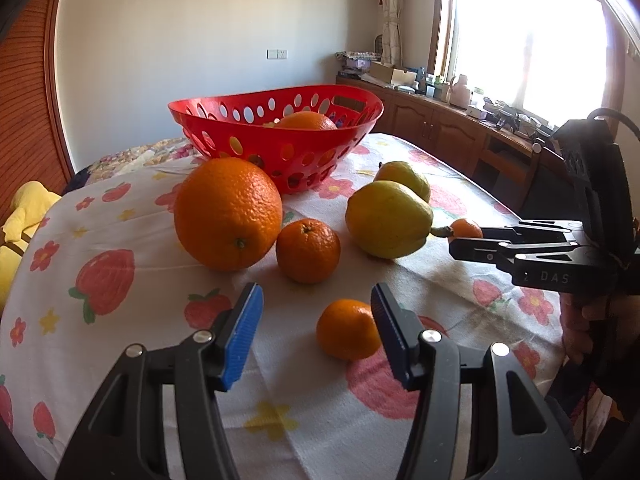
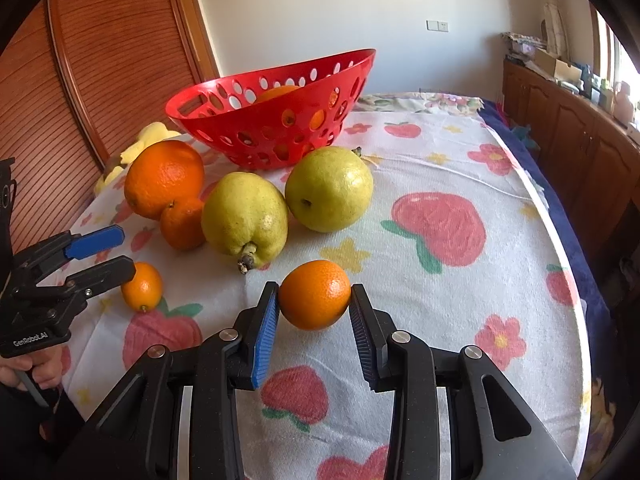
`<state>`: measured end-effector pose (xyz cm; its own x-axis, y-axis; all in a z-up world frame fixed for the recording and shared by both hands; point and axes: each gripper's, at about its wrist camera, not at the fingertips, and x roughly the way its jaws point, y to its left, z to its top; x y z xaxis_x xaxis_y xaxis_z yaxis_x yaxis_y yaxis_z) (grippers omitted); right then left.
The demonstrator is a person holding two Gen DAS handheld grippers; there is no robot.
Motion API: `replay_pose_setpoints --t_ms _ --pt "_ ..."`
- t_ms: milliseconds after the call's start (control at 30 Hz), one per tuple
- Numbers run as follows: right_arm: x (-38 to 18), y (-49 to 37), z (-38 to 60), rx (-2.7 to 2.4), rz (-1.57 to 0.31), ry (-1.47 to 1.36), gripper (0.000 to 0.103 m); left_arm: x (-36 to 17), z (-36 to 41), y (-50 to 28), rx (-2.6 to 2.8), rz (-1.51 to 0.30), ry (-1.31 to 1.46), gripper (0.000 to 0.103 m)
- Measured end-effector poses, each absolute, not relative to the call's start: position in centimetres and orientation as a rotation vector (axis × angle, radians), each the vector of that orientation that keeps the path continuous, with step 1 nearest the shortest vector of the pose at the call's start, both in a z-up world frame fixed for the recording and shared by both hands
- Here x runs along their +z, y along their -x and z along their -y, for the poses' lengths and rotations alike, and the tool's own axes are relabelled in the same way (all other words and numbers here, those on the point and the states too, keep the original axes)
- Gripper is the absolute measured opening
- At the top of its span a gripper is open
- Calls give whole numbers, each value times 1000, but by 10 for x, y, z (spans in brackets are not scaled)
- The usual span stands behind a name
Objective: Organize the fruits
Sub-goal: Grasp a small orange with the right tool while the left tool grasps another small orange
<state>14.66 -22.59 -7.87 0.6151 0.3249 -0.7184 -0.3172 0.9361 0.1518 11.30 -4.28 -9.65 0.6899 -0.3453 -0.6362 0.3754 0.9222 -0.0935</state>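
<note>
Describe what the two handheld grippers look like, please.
Both are black, angular linkage frames with silver rivets. The left gripper has ribbed blue pads on its jaws, and its body carries white "GenRobot.AI" lettering. The right gripper has the same blue ribbed pads, white lettering reading "2 DAS" on its body, and a dark cable looping above it. No sleeve is visible on either side.

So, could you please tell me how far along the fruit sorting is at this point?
Early on. Done: one orange already lies in the red basket. In hand: the right gripper is shut on a small mandarin; the left gripper is open beside another mandarin. Left on the cloth: a big orange, a third mandarin and two pears.
</note>
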Motion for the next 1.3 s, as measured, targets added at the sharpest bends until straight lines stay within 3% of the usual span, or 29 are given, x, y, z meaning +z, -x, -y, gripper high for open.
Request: replay_pose_setpoints --t_ms 633,967,1133,1300 --pt "-80 -147 223 363 -829 0 35 -106 60 -116 -443 -781 -94 61" --pt "-81 -147 223 362 -830 0 36 -109 67 -119 -458 -802 -125 50" --pt "-81 -147 223 362 -831 -2 36 -109 70 -121 -461 -803 -124 49" --pt "-81 -147 223 362 -833 -1 36 -110 71 -121 -465 -802 -127 35"
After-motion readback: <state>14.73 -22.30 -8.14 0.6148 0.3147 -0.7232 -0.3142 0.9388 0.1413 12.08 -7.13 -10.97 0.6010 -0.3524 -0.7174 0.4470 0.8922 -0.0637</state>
